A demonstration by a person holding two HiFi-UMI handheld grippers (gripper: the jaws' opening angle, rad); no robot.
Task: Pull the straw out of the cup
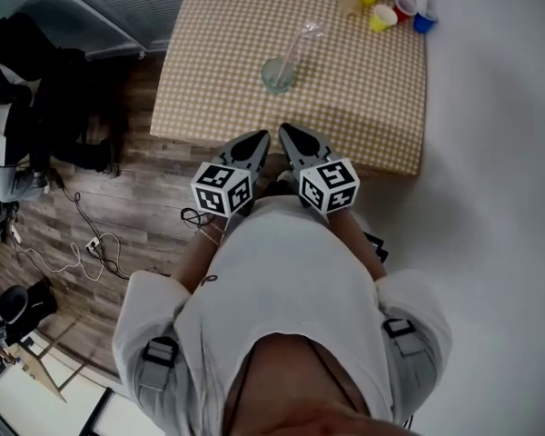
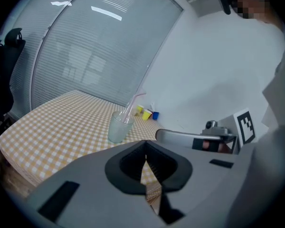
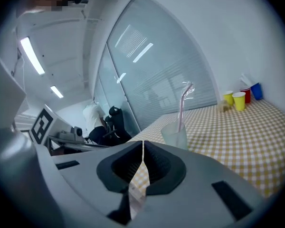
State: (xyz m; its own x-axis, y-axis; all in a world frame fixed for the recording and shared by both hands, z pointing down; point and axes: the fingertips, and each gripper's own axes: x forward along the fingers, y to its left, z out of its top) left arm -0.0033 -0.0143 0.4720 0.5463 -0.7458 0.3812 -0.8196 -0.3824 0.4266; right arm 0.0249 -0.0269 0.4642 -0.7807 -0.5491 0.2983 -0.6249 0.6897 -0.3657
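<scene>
A clear plastic cup (image 1: 277, 74) holds a pale bendy straw (image 1: 302, 42) on the yellow-checked table (image 1: 218, 53). The left hand-held gripper (image 1: 257, 140) and right hand-held gripper (image 1: 289, 132) hover at its near edge, both closed and empty.

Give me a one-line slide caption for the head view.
Left gripper and right gripper, jaws shut and empty, side by side at the checkered table's near edge; straw in cup untouched.

The desk (image 1: 218, 53) is checked tan and white, the cup (image 1: 277, 74) clear, the straw (image 1: 302, 44) pale pink, with yellow cups (image 1: 382, 18), a red cup (image 1: 405, 8) and a blue cup (image 1: 424, 22).
</scene>
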